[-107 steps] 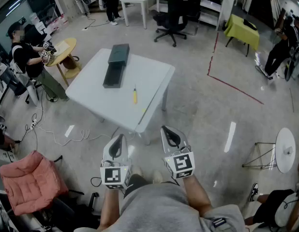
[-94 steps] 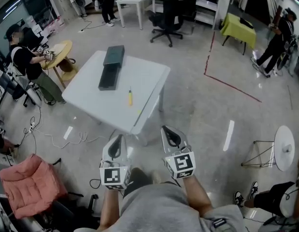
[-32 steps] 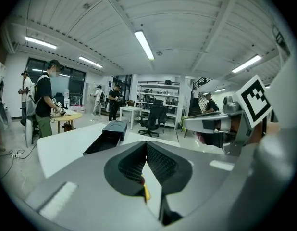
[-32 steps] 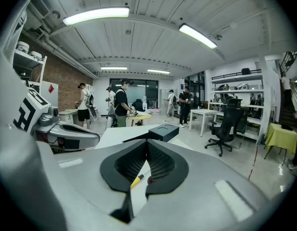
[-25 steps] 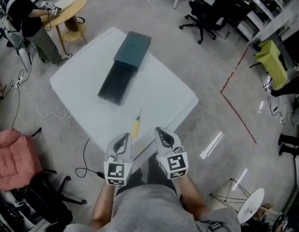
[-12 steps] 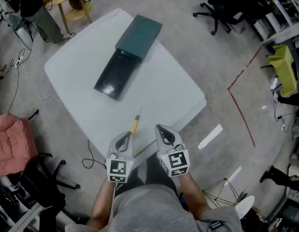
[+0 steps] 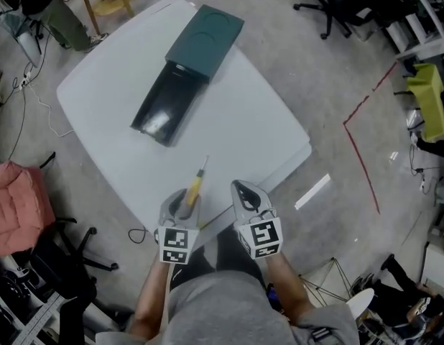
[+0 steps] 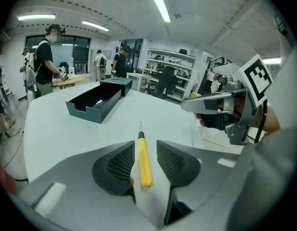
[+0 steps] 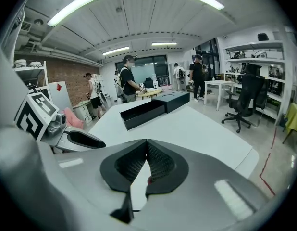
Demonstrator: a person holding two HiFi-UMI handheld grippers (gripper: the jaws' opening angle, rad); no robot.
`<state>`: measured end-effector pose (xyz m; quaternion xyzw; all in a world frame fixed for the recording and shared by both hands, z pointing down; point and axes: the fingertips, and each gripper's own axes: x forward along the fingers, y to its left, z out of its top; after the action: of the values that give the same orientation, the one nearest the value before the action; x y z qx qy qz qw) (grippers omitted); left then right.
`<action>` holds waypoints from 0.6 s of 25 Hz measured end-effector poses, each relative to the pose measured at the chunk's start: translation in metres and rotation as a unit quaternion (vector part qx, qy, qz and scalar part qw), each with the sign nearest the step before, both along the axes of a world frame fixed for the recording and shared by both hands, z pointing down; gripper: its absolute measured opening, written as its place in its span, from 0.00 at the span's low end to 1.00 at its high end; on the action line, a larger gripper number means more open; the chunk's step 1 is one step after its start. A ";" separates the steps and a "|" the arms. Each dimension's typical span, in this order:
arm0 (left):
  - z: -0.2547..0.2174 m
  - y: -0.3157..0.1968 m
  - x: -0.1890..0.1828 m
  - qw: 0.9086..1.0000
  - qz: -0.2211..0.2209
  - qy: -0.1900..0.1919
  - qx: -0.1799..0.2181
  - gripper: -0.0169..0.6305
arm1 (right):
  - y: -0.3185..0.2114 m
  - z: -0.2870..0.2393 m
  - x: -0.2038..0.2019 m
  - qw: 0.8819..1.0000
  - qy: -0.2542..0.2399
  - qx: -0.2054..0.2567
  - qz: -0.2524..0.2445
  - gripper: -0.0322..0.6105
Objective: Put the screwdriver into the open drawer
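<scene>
While the person stands at one corner of a white table [image 7: 236, 121], both handheld grippers point down over that corner. A screwdriver [image 7: 195, 185] with a yellow handle and a thin metal shaft lies on the table close to this near corner, with its tip aimed toward the table's middle.

The left gripper [image 7: 182, 203] hangs over the handle end. In the left gripper view, its jaws have just been opening and now stand apart, with the screwdriver [image 8: 143, 167] lying lengthwise between the two ribbed black pads. A sliver of table shows on each side of the handle, so neither pad presses on it.

The right gripper [image 7: 241, 190] sits just beside the left one, over the table's edge. In the right gripper view, its jaws [image 9: 146, 146] are closed together at the tips, with nothing between them.

Farther across the table, well apart from the screwdriver, a dark drawer [image 7: 172, 92] stands pulled out of a teal cabinet [image 7: 211, 38] that rests near the table's far corner. The drawer's open end faces the person. A red line [image 7: 358, 149] marks the floor off the table's right side.
</scene>
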<state>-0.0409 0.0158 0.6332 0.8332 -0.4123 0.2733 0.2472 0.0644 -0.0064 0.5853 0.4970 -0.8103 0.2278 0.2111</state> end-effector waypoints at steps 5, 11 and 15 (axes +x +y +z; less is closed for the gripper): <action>0.018 0.000 0.006 0.999 0.013 -0.016 -0.028 0.35 | -0.004 0.007 0.004 1.000 -0.003 -0.008 0.000 0.05; 0.038 0.004 0.008 0.997 0.016 -0.034 -0.063 0.34 | -0.009 0.012 0.012 1.000 -0.004 -0.013 0.002 0.05; 0.049 0.007 0.005 0.996 0.011 -0.044 -0.079 0.30 | -0.011 0.015 0.013 1.000 -0.006 -0.017 0.002 0.05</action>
<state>-0.0363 0.0225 0.6821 0.8028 -0.3910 0.3436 0.2909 0.0773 -0.0174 0.6003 0.4936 -0.8065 0.2448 0.2145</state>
